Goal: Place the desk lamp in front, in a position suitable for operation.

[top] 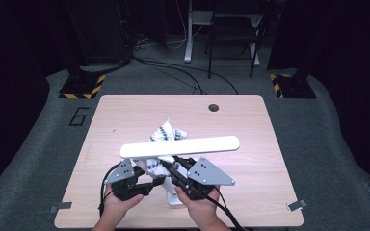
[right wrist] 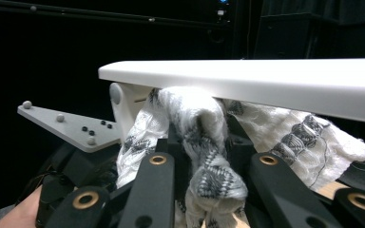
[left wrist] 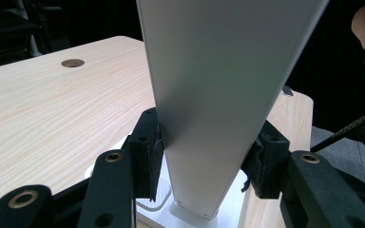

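A white desk lamp stands near the table's front edge, its long flat head (top: pixel 180 147) level above its base (top: pixel 174 201). My left gripper (top: pixel 150 184) is shut on the lamp's flat upright (left wrist: pixel 214 95), with a pad pressed on each side just above the base (left wrist: pixel 185 214). My right gripper (top: pixel 172 169) is shut on a white cloth with black pattern (right wrist: pixel 202 142), bunched between its jaws and held against the underside of the lamp head (right wrist: pixel 266 78). More of the cloth (top: pixel 166 131) lies behind the lamp.
The light wooden table (top: pixel 125 113) has a round cable hole (top: pixel 213 107) at its far edge. Grey carpet, cables and dark stands lie beyond the table. The left gripper's grey plate (right wrist: pixel 71 126) shows beside the cloth in the right gripper view.
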`<state>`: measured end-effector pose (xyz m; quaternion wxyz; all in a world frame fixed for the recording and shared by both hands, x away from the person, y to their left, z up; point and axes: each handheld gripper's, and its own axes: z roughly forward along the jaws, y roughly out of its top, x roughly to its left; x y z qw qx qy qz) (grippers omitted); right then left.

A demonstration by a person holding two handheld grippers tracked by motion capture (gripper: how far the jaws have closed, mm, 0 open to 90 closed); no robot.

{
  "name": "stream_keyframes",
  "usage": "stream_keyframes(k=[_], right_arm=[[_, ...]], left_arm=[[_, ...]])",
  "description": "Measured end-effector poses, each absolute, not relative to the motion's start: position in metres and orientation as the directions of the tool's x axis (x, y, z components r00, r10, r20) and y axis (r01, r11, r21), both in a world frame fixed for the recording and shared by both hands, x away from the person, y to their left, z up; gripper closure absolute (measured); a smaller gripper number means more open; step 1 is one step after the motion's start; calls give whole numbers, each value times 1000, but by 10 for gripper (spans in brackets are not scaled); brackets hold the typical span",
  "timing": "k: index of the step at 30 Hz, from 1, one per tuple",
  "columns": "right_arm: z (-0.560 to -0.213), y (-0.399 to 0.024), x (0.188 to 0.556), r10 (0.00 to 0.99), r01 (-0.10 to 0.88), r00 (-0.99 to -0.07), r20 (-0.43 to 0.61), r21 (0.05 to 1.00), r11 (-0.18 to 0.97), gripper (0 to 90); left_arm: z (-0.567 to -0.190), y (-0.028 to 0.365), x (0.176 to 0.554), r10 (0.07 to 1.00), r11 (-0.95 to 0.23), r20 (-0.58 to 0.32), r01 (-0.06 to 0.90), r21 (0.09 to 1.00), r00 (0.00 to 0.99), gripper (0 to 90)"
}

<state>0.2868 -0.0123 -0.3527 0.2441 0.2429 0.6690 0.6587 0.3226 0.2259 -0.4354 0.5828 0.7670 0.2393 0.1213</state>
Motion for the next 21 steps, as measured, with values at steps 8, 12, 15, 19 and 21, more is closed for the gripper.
stream_keyframes(k=[8,12,15,19,21], right_arm=[[-352,-35,285,673,6,-739,6,1000,-2,775],[-352,-50,285,689,10,-725,25,1000,-26,775],[-351,-62,284,704,7,-709,23,1000,-26,775],[-348,-80,282,723,3,-691,19,1000,-23,774],[-347,-90,282,729,7,-684,24,1000,-26,774]], left_arm=[[-435,226,323,510,-206,-94,227,952,855,543],[-435,226,323,511,-207,-93,228,951,855,543],[-435,226,323,511,-208,-93,228,951,855,543],[-435,226,323,509,-206,-95,228,952,856,543],[-435,226,323,510,-207,-95,229,951,855,543]])
